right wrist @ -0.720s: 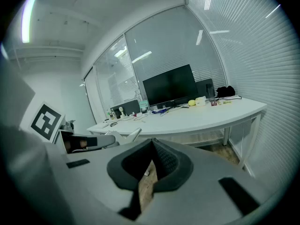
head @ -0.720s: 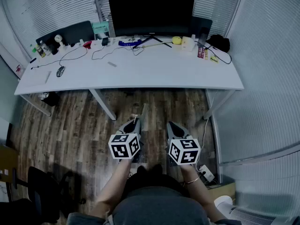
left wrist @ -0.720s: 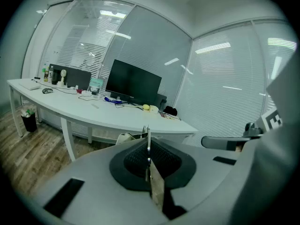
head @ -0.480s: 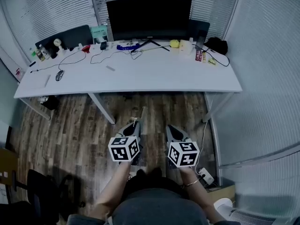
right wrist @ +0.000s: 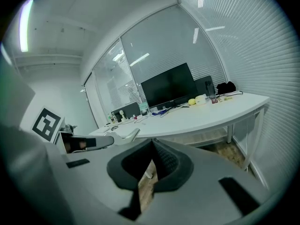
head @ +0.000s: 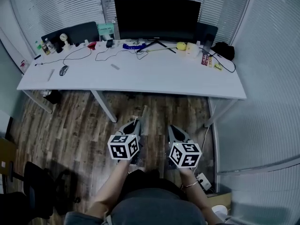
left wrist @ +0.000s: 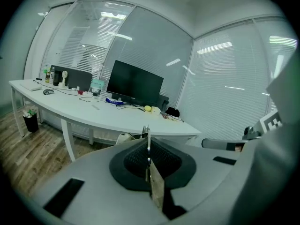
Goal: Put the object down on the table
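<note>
Both grippers hover side by side over the wooden floor, well short of the long white table (head: pixel 140 74). My left gripper (head: pixel 134 124) is shut on a thin flat object (left wrist: pixel 148 146), which shows edge-on and metallic between the jaws, its tip poking past them. A pale end of the object (right wrist: pixel 125 135) sticks out of that gripper in the right gripper view. My right gripper (head: pixel 174 129) is shut with nothing in it; floor shows through the slit below its tips (right wrist: pixel 152 142).
On the table are a black monitor (head: pixel 157 13), a mouse (head: pixel 63 70), cables, a yellow item (head: pixel 181 46) and a black bag (head: pixel 224 50). A dark chair (head: pixel 37 191) stands at the lower left. A power strip (head: pixel 204 178) lies on the floor by the blinds.
Both grippers keep their place and grip. Only the head view has shifted slightly, so the table sits a little lower in the picture.
</note>
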